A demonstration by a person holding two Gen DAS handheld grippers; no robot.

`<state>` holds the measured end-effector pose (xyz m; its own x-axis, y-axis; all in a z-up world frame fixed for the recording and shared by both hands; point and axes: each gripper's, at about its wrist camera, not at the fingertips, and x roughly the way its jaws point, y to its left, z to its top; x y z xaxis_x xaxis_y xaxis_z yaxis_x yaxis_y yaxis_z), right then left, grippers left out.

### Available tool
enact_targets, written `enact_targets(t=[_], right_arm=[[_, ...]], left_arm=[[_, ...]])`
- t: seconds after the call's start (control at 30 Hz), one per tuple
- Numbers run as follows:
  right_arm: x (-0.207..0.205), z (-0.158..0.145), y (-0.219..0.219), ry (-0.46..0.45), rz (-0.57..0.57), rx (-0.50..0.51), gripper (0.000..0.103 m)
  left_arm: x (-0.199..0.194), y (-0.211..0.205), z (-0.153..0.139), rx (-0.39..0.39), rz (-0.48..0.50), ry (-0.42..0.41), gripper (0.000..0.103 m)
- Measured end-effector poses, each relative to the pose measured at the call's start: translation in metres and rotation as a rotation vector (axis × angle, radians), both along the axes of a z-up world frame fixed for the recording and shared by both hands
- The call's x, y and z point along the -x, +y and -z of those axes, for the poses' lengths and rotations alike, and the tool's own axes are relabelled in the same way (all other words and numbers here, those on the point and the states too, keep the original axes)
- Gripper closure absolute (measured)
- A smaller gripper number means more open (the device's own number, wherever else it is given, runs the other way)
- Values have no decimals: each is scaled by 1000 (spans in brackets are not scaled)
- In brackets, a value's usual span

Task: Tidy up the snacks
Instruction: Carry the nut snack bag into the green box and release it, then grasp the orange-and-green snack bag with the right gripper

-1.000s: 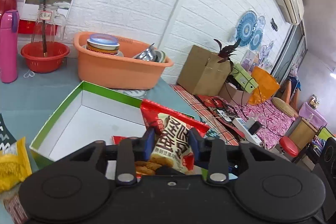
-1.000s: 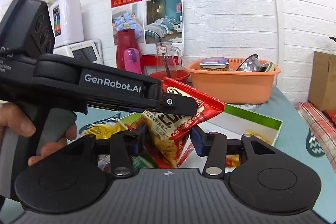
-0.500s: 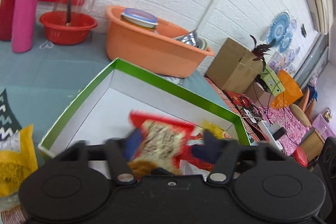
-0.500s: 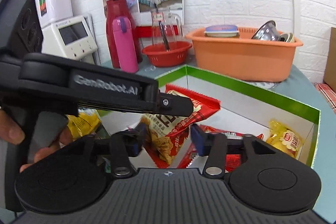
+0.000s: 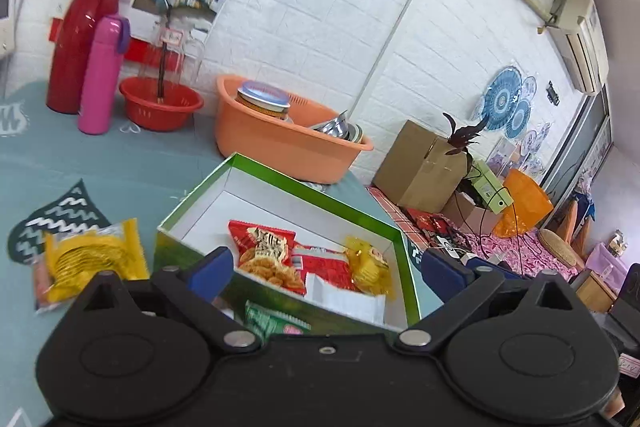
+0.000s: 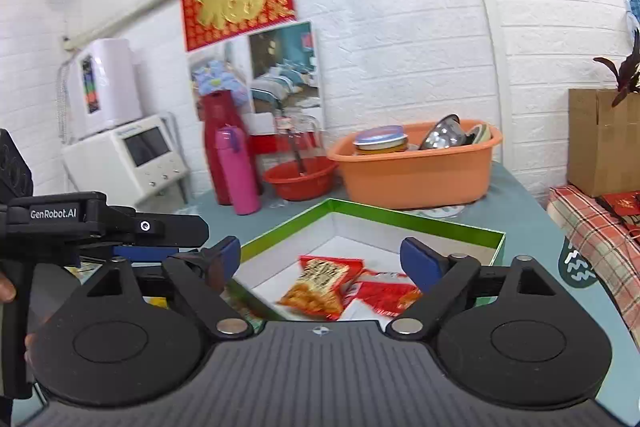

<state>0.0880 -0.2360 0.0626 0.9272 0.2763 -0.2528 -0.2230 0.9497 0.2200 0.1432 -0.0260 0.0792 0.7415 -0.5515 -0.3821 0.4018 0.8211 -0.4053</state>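
Red snack packet: released, now lying inside green-rimmed box near its front wall. Left gripper, right gripper: jaws just opened, spread, empty. Yellow packet remains on tabletop.

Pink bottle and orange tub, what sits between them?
A red basin with a glass jug in it, clear in the left wrist view.

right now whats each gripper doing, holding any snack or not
left gripper: open, holding nothing, jaws just opened.
right gripper: open, holding nothing, jaws just opened; red snack packet lies in the green box.
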Motion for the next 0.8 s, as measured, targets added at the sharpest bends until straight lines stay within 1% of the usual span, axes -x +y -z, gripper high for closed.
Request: enact_targets(t=[0.07, 0.13, 0.2, 0.3, 0.4, 0.5, 0.6, 0.7, 0.8], right_arm=[[20, 3, 3, -19, -24, -11, 0], [34, 9, 6, -18, -40, -31, 0], [44, 17, 9, 2, -43, -54, 0], [56, 31, 12, 39, -48, -106, 0], [58, 45, 24, 96, -97, -149, 0], [56, 54, 46, 130, -168, -119, 0], [53, 58, 76, 136, -248, -69, 0], [45, 62, 103, 136, -351, -37, 0], [28, 67, 126, 183, -379, -22, 0]], left_arm=[[21, 7, 4, -2, -9, -10, 0], [39, 15, 12, -4, -21, 1, 0], [53, 23, 23, 2, -41, 21, 0], [67, 37, 43, 24, -75, 74, 0], [72, 54, 63, 41, -126, 124, 0], [70, 74, 77, 52, -198, 182, 0], [73, 96, 87, 79, -250, 199, 0], [73, 111, 94, 112, -252, 201, 0], [70, 123, 105, 146, -242, 220, 0]])
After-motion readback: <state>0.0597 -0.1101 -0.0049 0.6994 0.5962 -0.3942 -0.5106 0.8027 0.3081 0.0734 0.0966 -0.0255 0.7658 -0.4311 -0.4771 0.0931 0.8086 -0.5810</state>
